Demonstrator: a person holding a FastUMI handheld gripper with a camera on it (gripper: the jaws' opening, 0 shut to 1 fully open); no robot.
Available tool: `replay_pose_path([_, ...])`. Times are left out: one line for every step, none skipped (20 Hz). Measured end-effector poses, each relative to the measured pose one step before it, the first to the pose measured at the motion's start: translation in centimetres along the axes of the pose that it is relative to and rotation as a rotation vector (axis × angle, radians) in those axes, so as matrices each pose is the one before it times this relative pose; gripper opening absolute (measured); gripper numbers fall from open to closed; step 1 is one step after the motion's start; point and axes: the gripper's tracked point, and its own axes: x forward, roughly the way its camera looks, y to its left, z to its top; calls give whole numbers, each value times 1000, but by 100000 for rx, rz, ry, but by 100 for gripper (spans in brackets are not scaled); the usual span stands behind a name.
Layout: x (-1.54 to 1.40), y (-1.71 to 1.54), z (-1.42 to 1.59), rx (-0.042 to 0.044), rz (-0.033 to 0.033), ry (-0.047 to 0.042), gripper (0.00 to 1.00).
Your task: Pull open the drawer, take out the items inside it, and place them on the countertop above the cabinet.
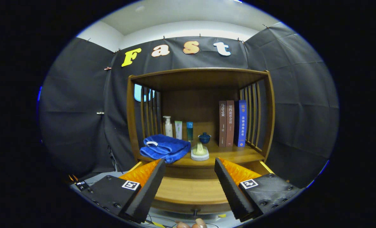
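The wooden cabinet's drawer (191, 191) stands pulled open just below and between my fingers, and the part of its floor I see is bare wood. Its small dark knob (194, 211) shows at the front. My gripper (189, 177) is open above the drawer, nothing between the fingers. On the countertop (232, 155) beyond the fingers lie a folded blue towel (165, 148) and a pale round dish with a yellowish piece on it (200, 152), near the front edge.
Further back on the countertop stand a pump bottle (168, 126), a white tube (178, 129), a teal bottle (189, 130), a small blue lidded cup (204, 137) and three upright books (232, 123). Slatted sides and a top shelf (200, 74) enclose the space. Fingertips of a hand (192, 224) show below the knob.
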Motion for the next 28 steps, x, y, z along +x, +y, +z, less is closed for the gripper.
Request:
replay_pose_path([-993, -231, -1245, 1602, -1031, -749, 99])
replay_pose_path([-887, -16, -1182, 2062, -834, -779, 99])
replay_pose_path([-720, -338, -1033, 1850, -1137, -824, 99])
replay_pose_path([-569, -395, -1232, 1428, -1130, -184, 99])
replay_pose_path([-331, -328, -1101, 1445, -661, 408, 99])
replay_pose_path([-137, -167, -1209, 1450, -66, 820, 99])
replay_pose_path([7, -300, -1239, 876, -93, 420, 99])
replay_pose_path([192, -454, -1386, -271, -760, 1498, 99])
replay_pose_path([75, -242, -1371, -621, -233, 935, 99])
replay_pose_path([396, -187, -1079, -1001, -425, 1005, 99])
replay_pose_path([237, -107, -1068, -761, -211, 914, 99])
replay_pose_path([241, -105, -1061, -393, -273, 829, 99])
replay_pose_path([433, 6, -899, 138, 318, 1435, 99])
replay_pose_path([481, 124, -762, 342, 254, 1583, 99])
replay_pose_path([508, 111, -451, 500, 619, 692, 99])
replay_pose_path([526, 24, -171, 99, 20, 334, 99])
replay_pose_path([625, -64, -231, 68, -15, 643, 99])
replay_pose_path([434, 3, -258, 130, -37, 716, 99])
replay_pose_path([376, -5, -175, 94, -105, 824, 99])
replay_pose_path([345, -63, -187, 55, -391, 769, 99])
replay_pose_path([-32, -261, 62, -37, -1393, 16, 99])
replay_pose_path([32, -122, 56, 181, -569, -509, 99])
replay_pose_path([194, -105, -44, -497, -1119, -19, 97])
replay_pose_path([-106, -113, 130, -781, -839, -604, 97])
replay_pose_path([-47, -3, 118, -505, -324, -389, 97])
replay_pose_path([64, -24, -46, -231, -137, -513, 97])
replay_pose_path([215, 17, 171, -556, -268, -282, 98])
replay_pose_path([337, -117, 130, -378, -123, 299, 98])
